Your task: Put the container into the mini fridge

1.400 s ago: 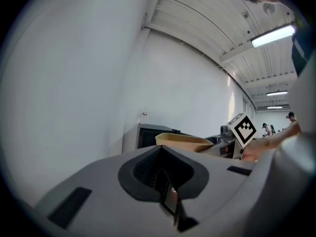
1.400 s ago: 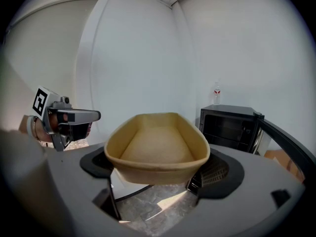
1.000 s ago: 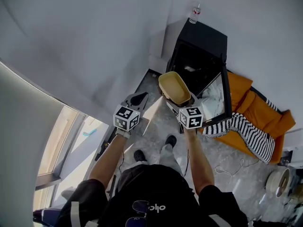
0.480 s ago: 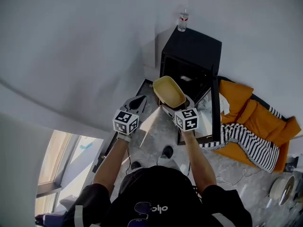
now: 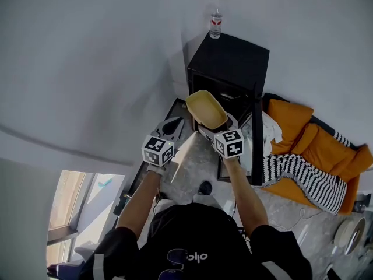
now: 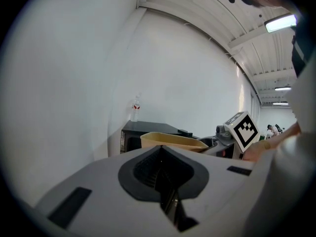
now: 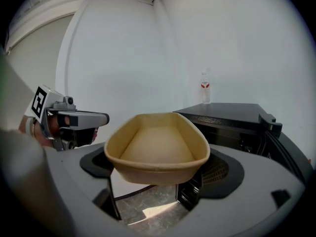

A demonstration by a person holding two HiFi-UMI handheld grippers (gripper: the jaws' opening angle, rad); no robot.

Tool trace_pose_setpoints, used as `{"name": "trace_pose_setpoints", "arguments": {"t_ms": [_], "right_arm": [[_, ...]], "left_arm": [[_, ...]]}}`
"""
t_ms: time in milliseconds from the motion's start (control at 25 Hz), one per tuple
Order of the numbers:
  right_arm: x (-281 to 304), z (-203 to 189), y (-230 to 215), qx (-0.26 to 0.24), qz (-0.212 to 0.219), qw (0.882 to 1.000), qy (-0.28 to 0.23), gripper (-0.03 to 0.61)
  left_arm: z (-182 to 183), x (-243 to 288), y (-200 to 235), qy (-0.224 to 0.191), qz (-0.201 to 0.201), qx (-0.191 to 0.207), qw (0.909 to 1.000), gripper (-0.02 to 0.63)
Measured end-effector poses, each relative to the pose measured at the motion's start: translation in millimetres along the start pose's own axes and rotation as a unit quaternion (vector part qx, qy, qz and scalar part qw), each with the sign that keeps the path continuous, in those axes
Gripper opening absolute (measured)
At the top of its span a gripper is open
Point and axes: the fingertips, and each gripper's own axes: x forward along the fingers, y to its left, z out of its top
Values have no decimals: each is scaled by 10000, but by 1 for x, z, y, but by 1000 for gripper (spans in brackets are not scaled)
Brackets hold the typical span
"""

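Observation:
In the head view the black mini fridge (image 5: pixel 234 63) stands against the white wall, its door (image 5: pixel 257 137) swung open to the right. A shallow tan oval container (image 5: pixel 206 108) hangs level just in front of the fridge's opening, with my right gripper (image 5: pixel 214 126) shut on its near end. The right gripper view shows the empty container (image 7: pixel 157 148) pinched between the jaws, the fridge (image 7: pixel 231 117) just beyond it on the right. My left gripper (image 5: pixel 172 125) hovers left of the container, shut and holding nothing. From the left gripper view the container (image 6: pixel 173 140) shows side-on before the fridge (image 6: pixel 143 130).
A water bottle (image 5: pixel 216 24) stands on the fridge's top. Orange cushions (image 5: pixel 309 144) and a striped cloth (image 5: pixel 303 171) lie on the marble floor right of the door. A window (image 5: pixel 81 200) is at lower left, and a roll (image 5: pixel 348 232) lies at far right.
The container and both grippers have come closer to the fridge's open front. The right gripper's hold on the container is unchanged, and the left gripper stays shut beside it.

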Motion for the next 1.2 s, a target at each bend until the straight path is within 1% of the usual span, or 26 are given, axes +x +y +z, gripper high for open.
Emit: {"name": "trace_pose_setpoints", "arguments": {"t_ms": [120,240,400,720,920,1200], "right_arm": [[2,1,-6,21,-68,10000,1,520],[3,-1,-9,42,-196,9998,8,520],[1,-4,-11,99,-472,9988,-6,520],[-8,-9,3,274,-1001,9946,41,520],[-4,-11,13,347,-1180,9924,60,520],[-3,-12,15,380,-1274,9911,91,520]], "left_arm": [[0,10,1,34,-106,37,9999,8],[-3,18,5,38,-238,-6,9997,8],[-5,22,7,39,-522,32,9986,8],[-3,16,20,65,-993,24,9950,8],[-7,9,30,89,-1146,-4,9934,8],[-5,7,38,76,-1195,-13,9928,8]]}}
